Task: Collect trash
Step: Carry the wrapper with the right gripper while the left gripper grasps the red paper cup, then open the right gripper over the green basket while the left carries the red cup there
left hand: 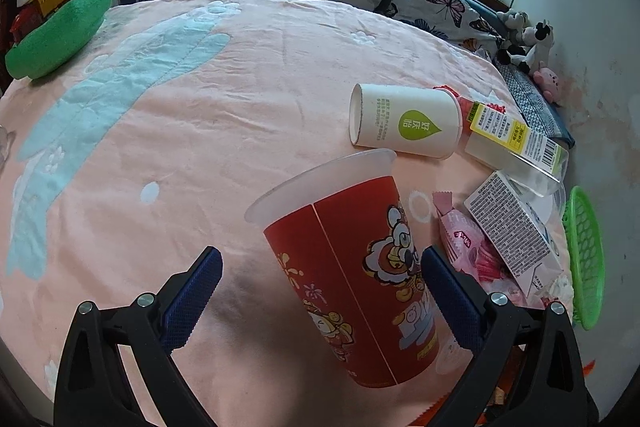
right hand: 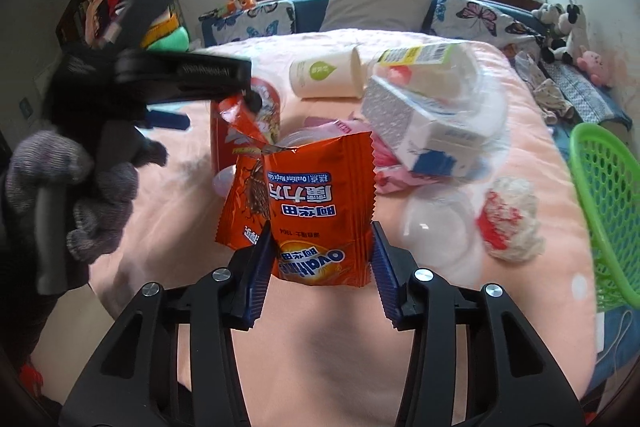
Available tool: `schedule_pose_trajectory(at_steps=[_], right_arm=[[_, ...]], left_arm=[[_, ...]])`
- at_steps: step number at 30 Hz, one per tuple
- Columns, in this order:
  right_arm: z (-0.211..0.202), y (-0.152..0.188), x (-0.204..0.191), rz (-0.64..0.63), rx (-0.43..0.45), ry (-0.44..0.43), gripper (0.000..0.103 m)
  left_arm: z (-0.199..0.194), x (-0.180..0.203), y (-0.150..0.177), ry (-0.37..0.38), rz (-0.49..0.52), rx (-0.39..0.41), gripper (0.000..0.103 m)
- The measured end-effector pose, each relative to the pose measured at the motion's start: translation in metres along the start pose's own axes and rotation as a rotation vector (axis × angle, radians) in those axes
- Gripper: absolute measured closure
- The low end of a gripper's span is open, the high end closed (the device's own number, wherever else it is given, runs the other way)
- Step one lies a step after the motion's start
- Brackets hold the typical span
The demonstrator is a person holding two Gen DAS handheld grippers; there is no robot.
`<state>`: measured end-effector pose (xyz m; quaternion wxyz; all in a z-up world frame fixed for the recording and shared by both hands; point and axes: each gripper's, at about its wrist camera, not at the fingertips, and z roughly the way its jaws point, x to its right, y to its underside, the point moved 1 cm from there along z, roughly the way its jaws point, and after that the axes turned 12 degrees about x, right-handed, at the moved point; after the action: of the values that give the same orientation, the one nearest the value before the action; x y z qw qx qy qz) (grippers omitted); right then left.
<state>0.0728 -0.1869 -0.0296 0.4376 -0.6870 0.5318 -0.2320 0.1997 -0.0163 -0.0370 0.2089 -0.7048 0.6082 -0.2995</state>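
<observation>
Pink bedspread (right hand: pixel 460 75): right gripper (right hand: pixel 322 263) grips orange wrapper (right hand: pixel 304 199).

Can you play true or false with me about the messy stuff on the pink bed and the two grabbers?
1. The right gripper is pinching an orange Ovaltine wrapper. True.
2. The red cup stands upright. False: it lies tipped over on the pink blanket, between the open fingers of the left gripper.
3. The white paper cup lies on its side. True.
4. The green basket is in the middle of the bed. False: it sits at the bed's right edge.
5. The left gripper is squeezing the red cup. False: its left pad is well clear of the cup.
</observation>
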Motion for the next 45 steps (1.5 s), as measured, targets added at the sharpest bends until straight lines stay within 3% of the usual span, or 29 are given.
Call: schedule_pose_trajectory(at_steps=[5, 9, 15, 23, 29, 37, 43, 45], right_arm=[[-0.025, -0.006, 0.022, 0.033, 0.039, 0.033, 0.056], [-0.042, -0.013, 0.045, 0.064, 0.069, 0.073, 0.056], [-0.064, -0.02, 0.092, 0.13, 0.105, 0.156, 0.056], [-0.088, -0.028, 0.157, 0.206, 0.154, 0.311, 0.056], [-0.091, -0.02, 0.209, 0.244, 0.132, 0.459, 0.056], [-0.09, 0.006, 0.263, 0.323, 0.074, 0.547, 0.051], [-0.092, 0.013, 0.28, 0.356, 0.059, 0.563, 0.031], [-0.095, 0.015, 0.281, 0.361, 0.063, 0.559, 0.03]], left_arm=[[0.008, 0.006, 0.001, 0.015, -0.004, -0.02, 0.008], [0.012, 0.01, 0.0, 0.055, -0.013, -0.033, 0.024], [0.002, 0.017, -0.001, 0.054, 0.021, 0.0, 0.026], [-0.045, 0.031, -0.024, 0.103, 0.062, 0.097, 0.03], [-0.071, 0.072, -0.037, 0.201, 0.137, 0.144, 0.03], [-0.081, 0.148, -0.033, 0.354, 0.251, 0.159, 0.03], [-0.091, 0.195, -0.024, 0.448, 0.344, 0.188, 0.03], [-0.093, 0.207, -0.02, 0.468, 0.372, 0.189, 0.03]])
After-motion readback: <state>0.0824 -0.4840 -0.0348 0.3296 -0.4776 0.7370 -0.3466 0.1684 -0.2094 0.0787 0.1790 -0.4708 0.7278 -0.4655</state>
